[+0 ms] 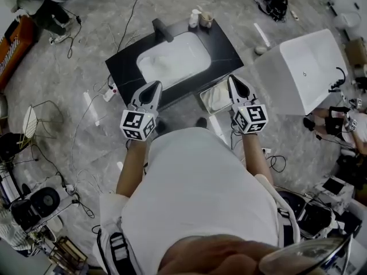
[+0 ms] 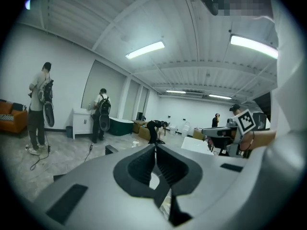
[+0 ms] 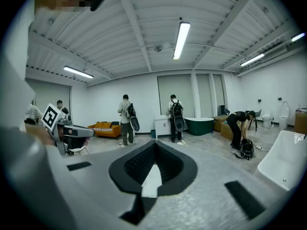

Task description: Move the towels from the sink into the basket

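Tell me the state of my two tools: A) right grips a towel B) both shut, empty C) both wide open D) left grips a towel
B: the left tool and right tool each show jaws together with nothing between them.

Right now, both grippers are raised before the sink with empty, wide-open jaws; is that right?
Not quite: the left gripper and right gripper are raised before the sink with empty jaws, but shut, as both gripper views show.
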A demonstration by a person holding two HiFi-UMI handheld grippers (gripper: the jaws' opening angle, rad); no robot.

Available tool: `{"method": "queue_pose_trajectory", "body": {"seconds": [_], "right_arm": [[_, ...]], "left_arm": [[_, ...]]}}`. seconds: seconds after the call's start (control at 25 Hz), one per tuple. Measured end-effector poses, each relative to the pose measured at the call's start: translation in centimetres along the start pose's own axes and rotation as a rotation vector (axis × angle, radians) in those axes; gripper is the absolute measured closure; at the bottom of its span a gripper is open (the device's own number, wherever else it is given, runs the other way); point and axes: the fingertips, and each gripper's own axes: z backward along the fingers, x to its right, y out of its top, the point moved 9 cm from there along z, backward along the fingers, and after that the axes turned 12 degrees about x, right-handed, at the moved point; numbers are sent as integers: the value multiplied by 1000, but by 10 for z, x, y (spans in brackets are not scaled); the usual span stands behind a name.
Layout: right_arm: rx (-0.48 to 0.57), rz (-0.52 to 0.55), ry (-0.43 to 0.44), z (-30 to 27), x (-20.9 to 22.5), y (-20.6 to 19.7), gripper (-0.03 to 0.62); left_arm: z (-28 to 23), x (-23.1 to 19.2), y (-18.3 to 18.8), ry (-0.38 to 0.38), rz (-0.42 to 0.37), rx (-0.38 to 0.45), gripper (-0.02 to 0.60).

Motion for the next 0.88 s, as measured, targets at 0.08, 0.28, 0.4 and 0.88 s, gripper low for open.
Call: {"method": "queue_pose_trajectory", "body": {"seconds": [0.08, 0.28, 0.4, 0.88], "right_arm": [[13, 11, 15, -2, -6, 4, 599], [13, 29, 50, -11, -21, 5, 599], [7, 28, 57, -15, -25, 5, 599], [-85, 35, 110, -66, -42, -9, 563]], "left_arm": [[3, -3, 7, 11, -16, 19, 571], [10, -11, 7, 21, -24, 29, 571], [15, -16, 5, 31, -14, 24, 571], [30, -47, -12, 88, 30, -9, 571]]}}
